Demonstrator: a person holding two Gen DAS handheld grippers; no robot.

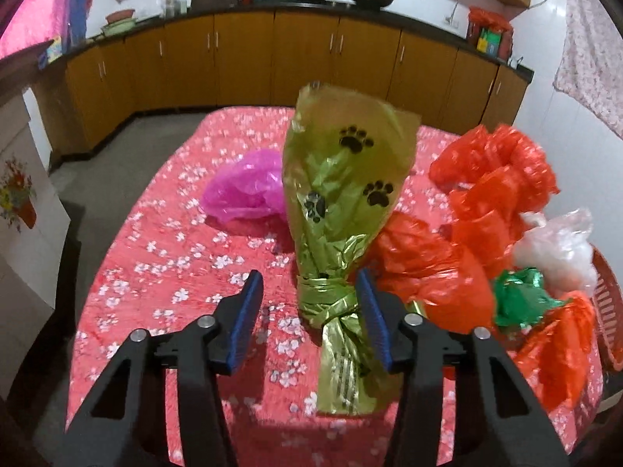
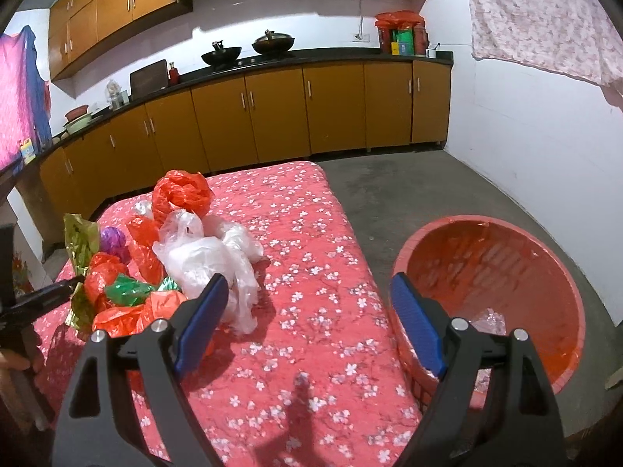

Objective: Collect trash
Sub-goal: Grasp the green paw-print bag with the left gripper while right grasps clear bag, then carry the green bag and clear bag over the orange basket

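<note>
An olive-green knotted bag with black paw prints point(image 1: 342, 202) stands upright on the red floral table point(image 1: 187, 272). My left gripper point(image 1: 309, 284) is open, its right pad beside the bag's knot, its left pad apart from it. Red bags point(image 1: 494, 198), a pink bag point(image 1: 245, 190), a clear bag point(image 1: 557, 249) and a green wrapper point(image 1: 521, 299) lie around it. My right gripper point(image 2: 309, 292) is open and empty above the table edge, next to the clear bag point(image 2: 210, 257) and the red basket point(image 2: 498, 284). The green bag also shows in the right wrist view point(image 2: 80, 237).
The red basket stands on the floor right of the table and holds a bit of clear plastic point(image 2: 490, 321). Brown kitchen cabinets point(image 2: 272, 109) with woks line the far wall. A cloth hangs at the right wall point(image 2: 537, 15).
</note>
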